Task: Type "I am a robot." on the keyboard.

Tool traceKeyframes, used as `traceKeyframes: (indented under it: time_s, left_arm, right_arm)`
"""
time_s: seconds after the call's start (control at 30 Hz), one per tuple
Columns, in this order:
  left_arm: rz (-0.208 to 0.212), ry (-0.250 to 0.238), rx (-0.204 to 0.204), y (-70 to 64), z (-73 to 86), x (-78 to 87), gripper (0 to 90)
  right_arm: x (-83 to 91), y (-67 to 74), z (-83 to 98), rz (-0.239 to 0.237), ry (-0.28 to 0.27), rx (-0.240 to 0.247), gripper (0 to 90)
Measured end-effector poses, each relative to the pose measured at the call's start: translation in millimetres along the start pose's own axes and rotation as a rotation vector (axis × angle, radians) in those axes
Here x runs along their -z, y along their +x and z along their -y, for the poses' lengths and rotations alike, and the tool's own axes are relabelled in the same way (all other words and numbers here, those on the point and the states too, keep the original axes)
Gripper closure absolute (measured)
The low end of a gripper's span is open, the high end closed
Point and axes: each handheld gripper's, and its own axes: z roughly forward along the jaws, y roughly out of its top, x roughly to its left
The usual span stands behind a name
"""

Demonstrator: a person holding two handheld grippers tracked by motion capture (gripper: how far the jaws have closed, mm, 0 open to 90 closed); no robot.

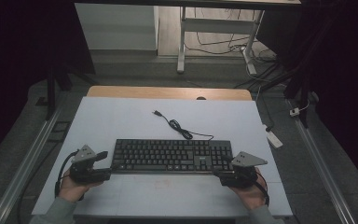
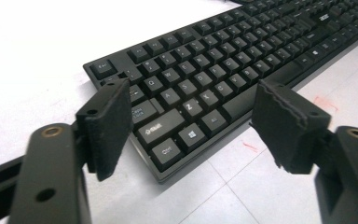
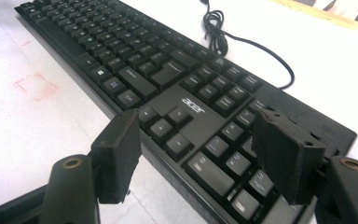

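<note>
**Black keyboard, one gripper at each end**

Item: black keyboard, full-size with number pad, lying flat on the white counter, near its front edge and roughly centred, long side parallel to that edge. Its black cable leaves the rear edge, runs through a small coiled knot and ends in a plug lying loose on the counter behind.

Left gripper: at the keyboard's left end, held level by a hand. In the left gripper view its fingers are spread wide, straddling the front left corner; the pads do not press on the casing.

Right gripper: at the right end, by the number pad, held by the other hand. In the right gripper view its fingers are likewise spread, one over the front edge, one over the number pad keys; whether either touches I cannot tell.

Surroundings: faint red marks on the counter in front of the keyboard; a wooden board along the counter's far edge.
</note>
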Motion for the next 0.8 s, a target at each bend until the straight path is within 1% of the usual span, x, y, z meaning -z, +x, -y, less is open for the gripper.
traceKeyframes:
  time_s: [0.03, 0.13, 0.17, 0.23, 0.3, 0.33, 0.4, 0.43, 0.47, 0.5, 0.53, 0.57, 0.6, 0.63, 0.8]
  left_arm:
    - [0.003, -0.001, 0.001, 0.2, -0.2, 0.0, 31.2]
    - [0.005, -0.002, 0.007, 1.0, -0.3, -0.6, 33.0]
    - [0.004, -0.001, 0.007, 1.5, -0.3, -0.7, 33.8]
    - [-0.002, -0.006, 0.014, 1.8, -0.8, -0.2, 35.8]
    - [-0.006, -0.012, 0.018, 2.0, -1.3, 0.7, 38.4]
    - [-0.006, -0.013, 0.019, 2.1, -1.5, 1.0, 41.2]
    - [-0.007, -0.016, 0.020, 2.2, -1.7, 1.5, 45.0]
    - [-0.005, -0.017, 0.018, 2.2, -1.8, 1.5, 45.0]
    - [-0.004, -0.017, 0.016, 2.3, -1.9, 1.3, 48.7]
    - [-0.003, -0.016, 0.014, 2.3, -2.0, 1.2, 48.7]
    - [-0.005, -0.016, 0.011, 2.2, -2.0, 1.0, 52.6]
    - [-0.004, -0.016, 0.010, 2.3, -2.1, 1.0, 52.6]
    - [-0.002, -0.017, 0.009, 2.4, -2.2, 1.0, 54.3]
    - [-0.001, -0.017, 0.008, 2.5, -2.2, 1.0, 57.7]
    - [0.001, -0.012, 0.003, 2.4, -2.5, 0.0, 66.5]
  right_arm:
    - [-0.4, 0.9, -1.3, -0.001, 0.006, 0.005, 35.0]
    - [-3.1, 2.6, -4.5, -0.017, -0.012, -0.004, 37.3]
    - [-3.6, 2.7, -5.9, -0.019, -0.011, 0.001, 38.1]
    - [-5.4, 4.7, -8.6, -0.027, -0.020, -0.009, 40.2]
    - [-7.3, 6.5, -11.8, -0.032, -0.023, -0.005, 42.6]
    - [-10.0, 8.4, -15.1, -0.034, -0.023, -0.003, 46.5]
    - [-13.8, 9.8, -18.8, -0.033, -0.018, -0.004, 51.0]
    - [-13.8, 9.8, -18.8, -0.033, -0.018, -0.004, 51.0]
    - [-19.1, 11.3, -23.1, -0.049, -0.023, -0.007, 55.8]
    - [-19.1, 11.3, -23.1, -0.049, -0.023, -0.007, 55.8]
    - [-24.2, 13.0, -27.1, -0.061, -0.022, -0.004, 59.9]
    - [-24.2, 13.0, -27.1, -0.061, -0.022, -0.004, 59.9]
    - [-26.1, 13.6, -28.6, -0.066, -0.023, 0.001, 61.9]
    - [-31.2, 16.0, -32.7, -0.077, -0.019, 0.008, 65.8]
    - [-43.6, 22.0, -41.5, -0.103, -0.016, 0.026, 76.3]
